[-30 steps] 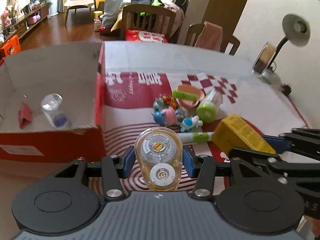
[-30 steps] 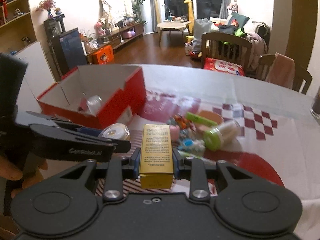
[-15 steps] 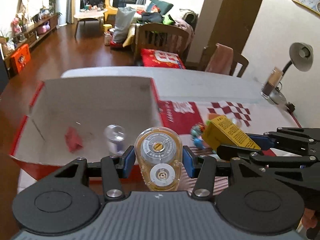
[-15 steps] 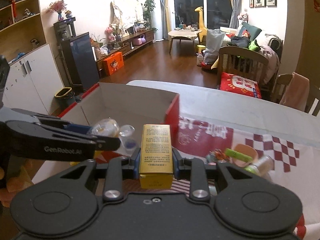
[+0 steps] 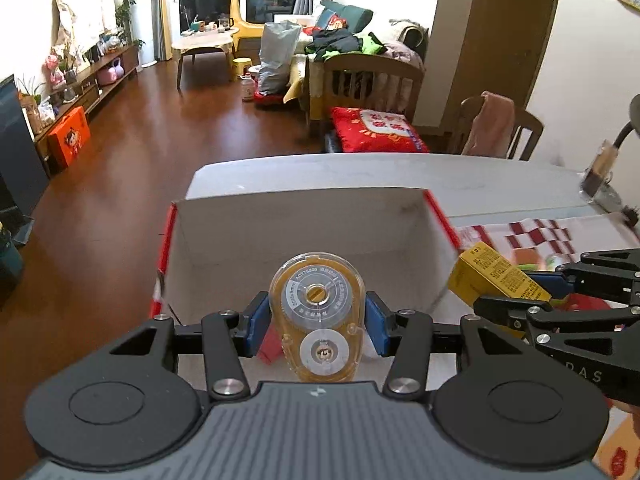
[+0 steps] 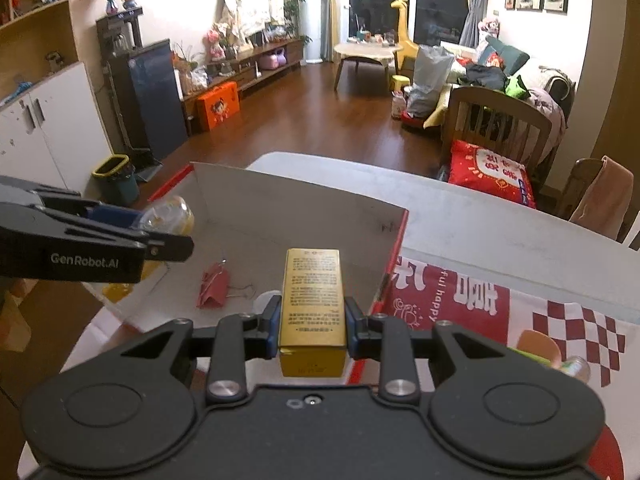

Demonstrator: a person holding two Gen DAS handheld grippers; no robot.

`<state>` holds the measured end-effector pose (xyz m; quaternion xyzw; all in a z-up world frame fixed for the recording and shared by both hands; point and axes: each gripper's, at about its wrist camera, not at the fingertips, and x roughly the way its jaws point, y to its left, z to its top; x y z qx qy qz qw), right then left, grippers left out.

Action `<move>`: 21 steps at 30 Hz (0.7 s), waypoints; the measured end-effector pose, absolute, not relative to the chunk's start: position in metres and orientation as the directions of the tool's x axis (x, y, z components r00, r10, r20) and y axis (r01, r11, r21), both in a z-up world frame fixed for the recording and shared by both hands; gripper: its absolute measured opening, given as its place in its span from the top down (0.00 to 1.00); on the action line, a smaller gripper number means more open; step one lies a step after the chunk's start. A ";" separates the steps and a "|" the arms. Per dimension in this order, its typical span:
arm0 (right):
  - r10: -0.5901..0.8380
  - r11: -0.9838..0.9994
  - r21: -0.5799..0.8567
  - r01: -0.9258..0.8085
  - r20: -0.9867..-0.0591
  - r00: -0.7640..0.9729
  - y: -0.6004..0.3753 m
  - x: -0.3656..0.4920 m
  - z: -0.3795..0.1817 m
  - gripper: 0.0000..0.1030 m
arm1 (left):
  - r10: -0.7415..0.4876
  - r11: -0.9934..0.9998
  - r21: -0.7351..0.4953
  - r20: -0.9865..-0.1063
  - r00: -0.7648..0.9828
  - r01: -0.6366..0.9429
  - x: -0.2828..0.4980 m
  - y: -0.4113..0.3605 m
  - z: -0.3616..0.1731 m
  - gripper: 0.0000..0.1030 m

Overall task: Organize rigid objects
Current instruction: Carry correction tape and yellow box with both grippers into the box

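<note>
Over the open cardboard box (image 5: 280, 232) with red outer walls, my left gripper (image 5: 316, 322) pinches a clear-and-yellow correction tape dispenser (image 5: 318, 320) between its blue fingers (image 5: 256, 326). My right gripper (image 6: 311, 326) clamps a gold carton (image 6: 312, 300) lengthwise, held above the box's right-hand part near its red edge. On the box floor lie a red binder clip (image 6: 214, 286) and a whitish round thing I cannot make out. Beyond the box, the table (image 6: 480, 220) carries a red-and-white patterned cloth (image 6: 460, 292) with small items at its far right.
</note>
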<state>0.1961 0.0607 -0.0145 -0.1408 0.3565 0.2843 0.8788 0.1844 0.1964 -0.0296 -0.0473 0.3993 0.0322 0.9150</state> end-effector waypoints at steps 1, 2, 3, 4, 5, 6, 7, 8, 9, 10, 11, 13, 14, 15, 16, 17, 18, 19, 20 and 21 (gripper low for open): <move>0.388 0.801 -0.052 -0.596 -0.712 0.585 0.066 0.201 -0.017 0.72 | 0.026 0.994 -0.054 -0.736 0.676 -0.097 0.190 0.200 -0.032 0.52; 0.379 0.803 -0.060 -0.593 -0.717 0.586 0.070 0.205 -0.020 0.72 | 0.030 0.994 -0.047 -0.739 0.673 -0.095 0.195 0.204 -0.035 0.52; 0.369 0.803 -0.070 -0.592 -0.722 0.586 0.075 0.209 -0.023 0.72 | 0.034 0.995 -0.039 -0.742 0.670 -0.094 0.201 0.207 -0.038 0.52; 0.356 0.805 -0.080 -0.588 -0.728 0.586 0.079 0.214 -0.026 0.72 | 0.039 0.995 -0.033 -0.748 0.662 -0.096 0.208 0.212 -0.041 0.52; 0.345 0.809 -0.085 -0.582 -0.733 0.586 0.083 0.218 -0.029 0.72 | 0.042 0.995 -0.030 -0.755 0.654 -0.099 0.215 0.217 -0.045 0.52; 0.337 0.812 -0.086 -0.578 -0.739 0.584 0.087 0.223 -0.032 0.72 | 0.045 0.994 -0.028 -0.760 0.648 -0.102 0.220 0.220 -0.048 0.52; 0.334 0.811 -0.086 -0.578 -0.744 0.579 0.090 0.227 -0.035 0.72 | 0.053 0.994 -0.021 -0.767 0.640 -0.107 0.227 0.225 -0.052 0.52; 0.327 0.811 -0.090 -0.578 -0.749 0.575 0.094 0.230 -0.038 0.72 | 0.060 0.994 -0.014 -0.771 0.634 -0.111 0.234 0.228 -0.055 0.52; 0.319 0.810 -0.096 -0.578 -0.755 0.573 0.099 0.234 -0.041 0.72 | 0.066 0.994 -0.004 -0.776 0.628 -0.109 0.239 0.229 -0.059 0.52; 0.313 0.809 -0.100 -0.579 -0.760 0.569 0.101 0.236 -0.044 0.72 | 0.070 0.994 0.005 -0.783 0.618 -0.106 0.247 0.231 -0.063 0.52; 0.307 0.809 -0.103 -0.579 -0.766 0.565 0.105 0.239 -0.047 0.72 | 0.073 0.995 0.011 -0.788 0.611 -0.104 0.252 0.232 -0.067 0.52; 0.292 0.809 -0.108 -0.578 -0.779 0.555 0.113 0.246 -0.054 0.72 | 0.074 0.995 0.021 -0.797 0.600 -0.094 0.262 0.233 -0.075 0.52; 0.285 0.807 -0.113 -0.579 -0.785 0.550 0.117 0.249 -0.057 0.72 | 0.074 0.995 0.024 -0.801 0.594 -0.092 0.265 0.234 -0.079 0.52; 0.276 0.805 -0.121 -0.581 -0.791 0.547 0.121 0.251 -0.060 0.72 | 0.077 0.995 0.028 -0.806 0.587 -0.092 0.268 0.235 -0.083 0.52; 0.263 0.802 -0.132 -0.582 -0.797 0.544 0.124 0.252 -0.065 0.72 | 0.079 0.995 0.031 -0.811 0.579 -0.092 0.272 0.235 -0.087 0.52; 0.251 0.800 -0.142 -0.583 -0.802 0.541 0.127 0.254 -0.068 0.72 | 0.080 0.995 0.031 -0.815 0.573 -0.095 0.273 0.236 -0.090 0.52; 0.242 0.799 -0.151 -0.582 -0.805 0.541 0.130 0.254 -0.071 0.72 | 0.081 0.995 0.030 -0.814 0.575 -0.097 0.275 0.237 -0.091 0.52; 0.235 0.796 -0.156 -0.584 -0.810 0.537 0.133 0.255 -0.074 0.72 | 0.078 0.995 0.029 -0.818 0.570 -0.095 0.277 0.237 -0.093 0.52; 0.231 0.795 -0.156 -0.587 -0.816 0.530 0.135 0.256 -0.077 0.72 | 0.077 0.995 0.029 -0.822 0.564 -0.094 0.280 0.237 -0.095 0.52; 0.225 0.794 -0.157 -0.588 -0.822 0.523 0.137 0.257 -0.079 0.72 | 0.078 0.995 0.031 -0.825 0.559 -0.093 0.281 0.238 -0.096 0.52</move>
